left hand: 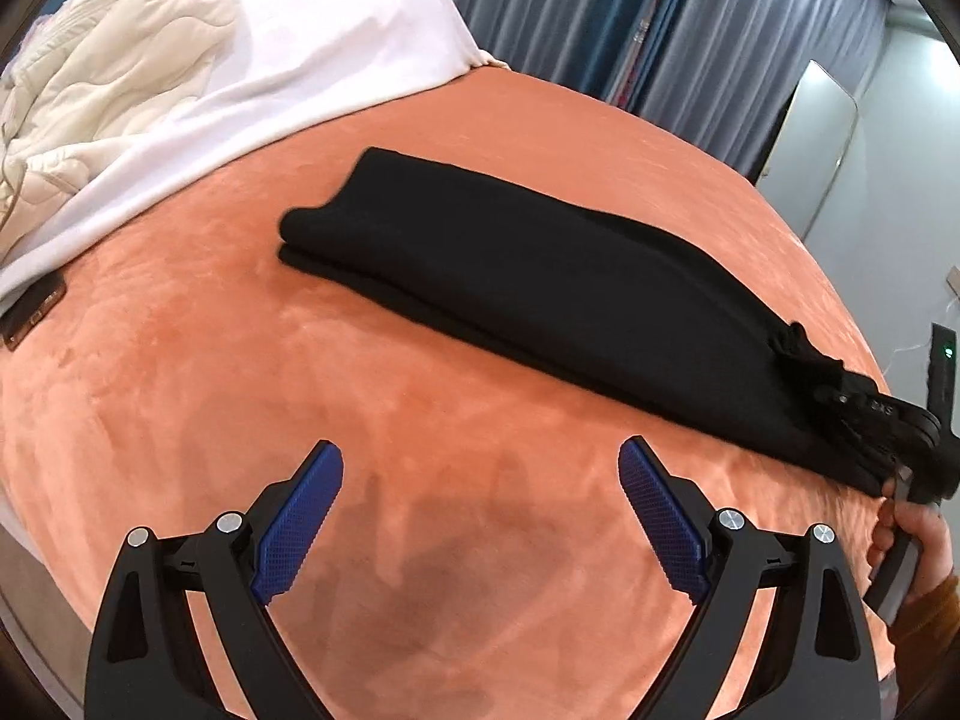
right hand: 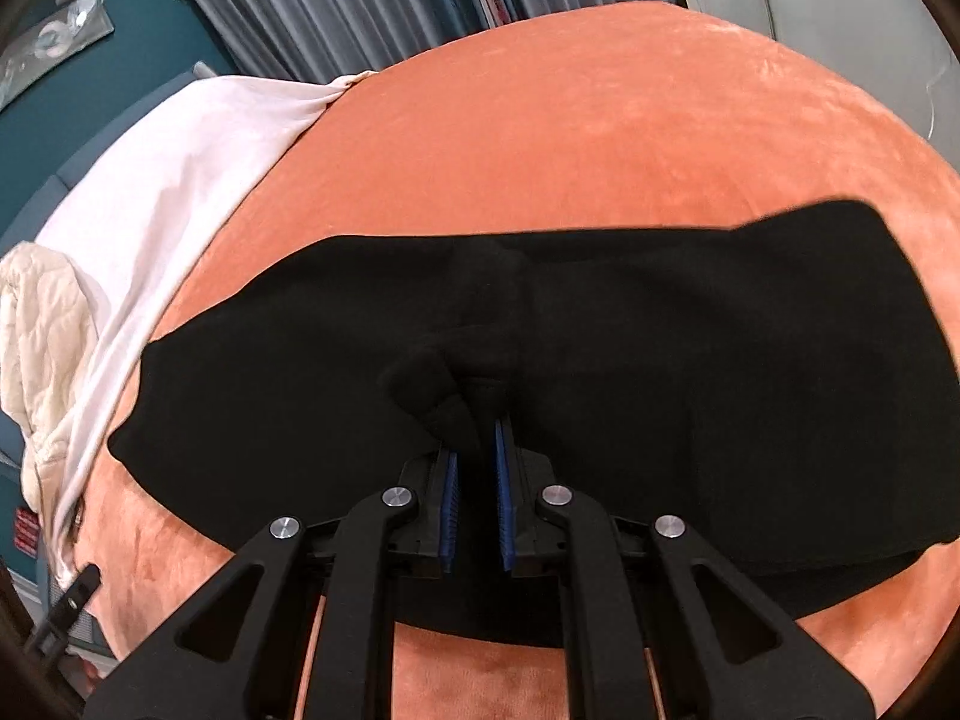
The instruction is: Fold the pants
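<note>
- Left hand-held gripper (left hand: 480,516): fingers spread wide, nothing between them, above the orange bed cover (left hand: 240,360).
- Black pants (left hand: 540,288): folded, lying ahead of it.
- Right hand-held gripper (right hand: 477,438): pinching a bunch of pants fabric.

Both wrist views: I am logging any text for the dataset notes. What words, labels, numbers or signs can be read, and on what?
No text reads clearly.
Brown leather tag at the white sheet's edge: lettering too blurred to read.
Pale marking on the right gripper's black body: illegible.
Small red sticker at the right wrist view's left edge: too small to read.
</note>
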Demonstrator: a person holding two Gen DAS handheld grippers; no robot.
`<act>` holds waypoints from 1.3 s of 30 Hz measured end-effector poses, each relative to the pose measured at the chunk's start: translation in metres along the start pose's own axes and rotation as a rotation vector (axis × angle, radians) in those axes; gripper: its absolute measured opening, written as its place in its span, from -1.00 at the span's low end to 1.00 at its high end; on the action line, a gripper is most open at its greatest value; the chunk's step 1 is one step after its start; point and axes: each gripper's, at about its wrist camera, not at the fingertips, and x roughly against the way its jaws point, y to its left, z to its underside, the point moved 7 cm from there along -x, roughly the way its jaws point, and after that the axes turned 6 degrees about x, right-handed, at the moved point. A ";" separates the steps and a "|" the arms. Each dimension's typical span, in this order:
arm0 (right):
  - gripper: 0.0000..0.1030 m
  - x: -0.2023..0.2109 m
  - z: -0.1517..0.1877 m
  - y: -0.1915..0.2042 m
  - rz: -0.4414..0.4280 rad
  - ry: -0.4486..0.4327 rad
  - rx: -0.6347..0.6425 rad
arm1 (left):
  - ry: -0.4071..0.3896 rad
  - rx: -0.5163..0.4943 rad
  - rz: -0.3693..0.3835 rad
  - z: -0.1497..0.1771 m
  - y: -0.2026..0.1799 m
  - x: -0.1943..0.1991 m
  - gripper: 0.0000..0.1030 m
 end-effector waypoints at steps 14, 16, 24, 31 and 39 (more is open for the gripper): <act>-0.22 -0.020 0.018 0.087 0.025 0.045 0.240 | -0.003 -0.014 -0.015 -0.010 0.015 0.009 0.76; 0.22 0.001 0.023 0.084 0.002 0.011 0.210 | -0.012 -0.023 -0.027 -0.012 0.021 0.008 0.76; 0.24 0.022 -0.002 0.088 0.093 -0.035 0.261 | 0.007 -0.006 0.008 -0.006 0.001 0.001 0.76; -0.16 -0.031 0.011 0.117 0.150 0.044 0.431 | 0.017 -0.084 -0.020 0.009 -0.003 0.007 0.76; -0.57 -0.032 0.004 0.132 0.081 0.035 0.381 | 0.049 -0.007 -0.007 0.003 0.009 -0.009 0.76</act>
